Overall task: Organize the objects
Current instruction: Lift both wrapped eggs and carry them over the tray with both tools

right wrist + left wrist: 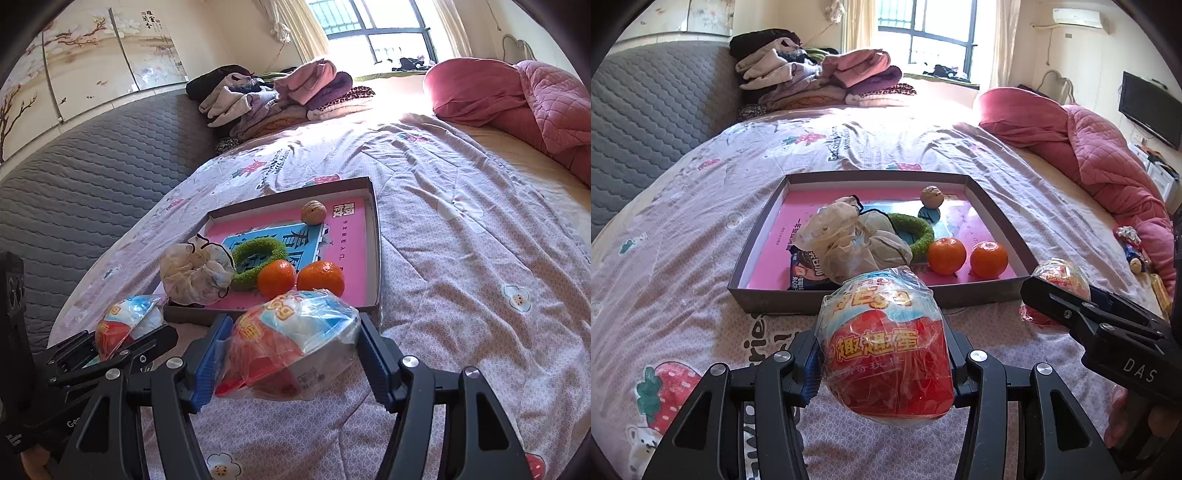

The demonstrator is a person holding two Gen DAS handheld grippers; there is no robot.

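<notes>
Left gripper (886,347) pinching one wrapped toy egg (886,343), right gripper (291,350) pinching another (291,343), both hanging just short of the tray (997,206). Tray holding two tangerines (946,255), walnut (931,197), green ring (916,232), crumpled bags (849,240).

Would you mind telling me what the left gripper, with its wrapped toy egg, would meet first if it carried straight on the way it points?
Probably the near wall of the shallow box, directly ahead of the left gripper and its toy egg. If it clears that wall, the crumpled beige bag comes next; depth is uncertain.
</notes>
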